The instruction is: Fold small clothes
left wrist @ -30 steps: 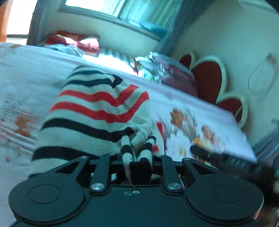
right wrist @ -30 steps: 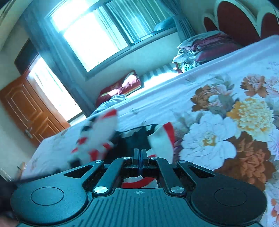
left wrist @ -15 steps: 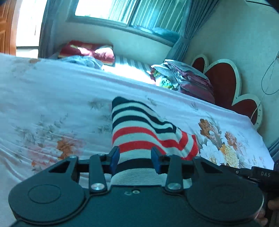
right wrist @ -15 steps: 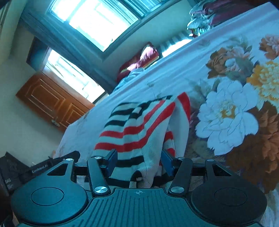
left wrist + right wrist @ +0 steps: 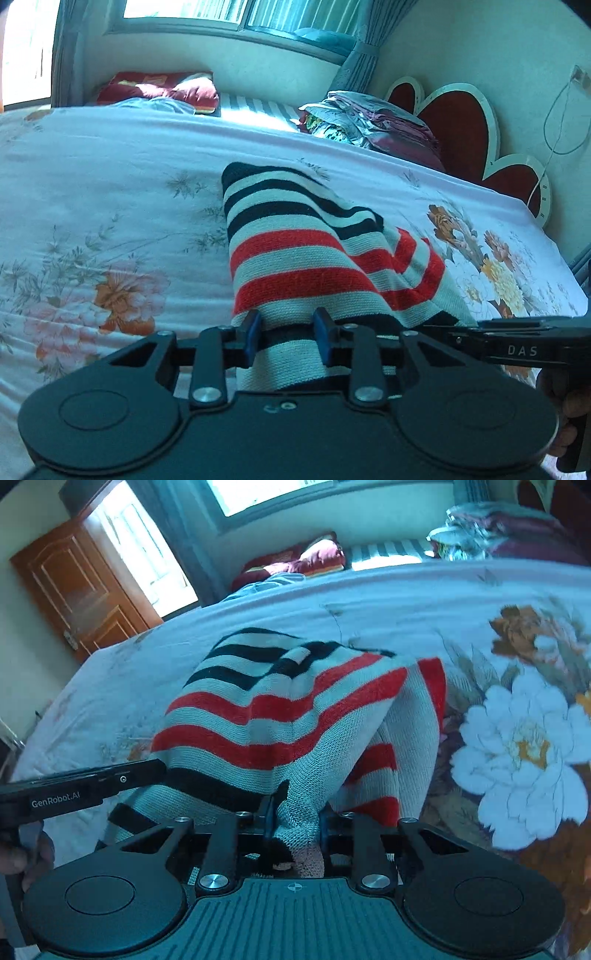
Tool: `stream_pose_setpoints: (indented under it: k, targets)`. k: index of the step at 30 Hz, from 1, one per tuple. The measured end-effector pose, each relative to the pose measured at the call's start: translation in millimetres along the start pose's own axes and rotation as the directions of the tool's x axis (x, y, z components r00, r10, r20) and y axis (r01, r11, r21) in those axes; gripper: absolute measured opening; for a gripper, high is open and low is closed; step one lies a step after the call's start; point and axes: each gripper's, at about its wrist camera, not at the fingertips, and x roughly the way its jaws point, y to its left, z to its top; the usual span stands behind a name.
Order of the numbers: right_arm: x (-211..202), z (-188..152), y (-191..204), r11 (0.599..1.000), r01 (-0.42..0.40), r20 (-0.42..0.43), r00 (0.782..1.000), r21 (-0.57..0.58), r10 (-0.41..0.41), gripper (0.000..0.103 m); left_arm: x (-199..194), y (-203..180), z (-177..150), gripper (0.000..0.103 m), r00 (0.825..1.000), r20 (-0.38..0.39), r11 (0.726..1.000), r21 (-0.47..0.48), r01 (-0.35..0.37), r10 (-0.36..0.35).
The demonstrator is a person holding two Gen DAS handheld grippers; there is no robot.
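The striped sweater (image 5: 310,258) lies mid-frame on the bed (image 5: 110,192). Both the left gripper (image 5: 286,339) and right gripper (image 5: 295,821) have fingers parted, straddling loose knit without pinching. Closing now could snag only one layer, dragging the fold crooked.

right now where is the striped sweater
The striped sweater lies on the floral bedsheet, centred in both wrist views, its near edge between the open fingers of the left gripper and the right gripper.

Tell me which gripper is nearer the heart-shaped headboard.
Right. The right gripper sits at the striped sweater's edge on the headboard side; the left gripper is at the opposite edge.
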Motion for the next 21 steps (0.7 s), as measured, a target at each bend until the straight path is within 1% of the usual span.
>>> stream_pose_setpoints:
  k: [1,3,5,6,7,8,9,10,12,13,14,16,18,19,20,21]
  targets:
    - [-9,0,8,0.998,0.037,0.044,0.998,-0.056,-0.034,0.02,-2,-3,1,0.026,1.0,0.014,1.0,0.006,0.007,-0.007]
    - [-32,0,20,0.987,0.088,0.139,0.988,-0.132,-0.069,0.02,-3,-14,4,0.021,0.998,0.053,0.999,0.047,0.027,-0.03]
    - [-53,-6,22,0.975,0.132,0.218,0.972,-0.18,-0.091,0.02,7,-26,6,0.021,0.999,0.029,0.995,0.089,0.037,-0.04]
    - [-53,-8,20,0.972,0.143,0.228,0.969,-0.185,-0.099,0.02,13,-31,6,0.022,0.999,0.011,0.993,0.113,0.029,-0.031]
    - [-41,-9,12,0.976,0.151,0.191,0.974,-0.16,-0.119,0.02,22,-39,6,0.023,1.0,-0.014,0.987,0.163,0.004,-0.002]
    - [-24,-9,1,0.982,0.146,0.126,0.983,-0.121,-0.131,0.02,28,-44,7,0.023,0.999,-0.029,0.977,0.214,-0.017,0.024]
    - [-7,-12,-12,0.991,0.116,0.048,0.992,-0.062,-0.113,0.02,30,-48,9,0.024,0.999,-0.038,0.967,0.252,-0.023,0.033]
    - [1,-16,-23,0.997,0.075,0.024,0.997,-0.009,-0.075,0.023,31,-49,11,0.024,0.998,-0.05,0.964,0.267,-0.018,0.032]
    - [-8,-12,-29,0.999,0.032,0.027,0.999,0.029,-0.033,0.024,30,-43,14,0.025,0.997,-0.074,0.959,0.284,0.017,0.004]
    - [-15,-10,-32,0.999,0.016,0.035,0.999,0.045,-0.018,0.033,29,-37,16,0.025,0.996,-0.084,0.96,0.278,0.04,-0.017]
    - [-23,-9,-35,0.998,0.025,0.06,0.998,0.049,-0.028,0.04,27,-33,18,0.025,0.995,-0.089,0.963,0.263,0.063,-0.041]
    - [-36,-6,-43,0.997,0.041,0.121,0.991,0.069,-0.049,0.04,18,-24,24,0.022,0.994,-0.063,0.971,0.216,0.103,-0.091]
    - [-43,2,-53,0.993,0.047,0.157,0.986,0.111,-0.064,0.04,13,-23,28,0.022,0.992,-0.03,0.97,0.206,0.127,-0.123]
    - [-45,10,-51,0.992,0.06,0.175,0.981,0.109,-0.078,0.04,14,-26,30,0.022,0.991,-0.026,0.968,0.209,0.137,-0.134]
    - [-42,16,-50,0.993,0.069,0.186,0.979,0.091,-0.085,0.038,17,-29,32,0.022,0.99,-0.03,0.965,0.219,0.143,-0.14]
    - [-36,20,-48,0.994,0.078,0.189,0.978,0.07,-0.09,0.033,24,-35,38,0.022,0.991,-0.036,0.963,0.232,0.136,-0.131]
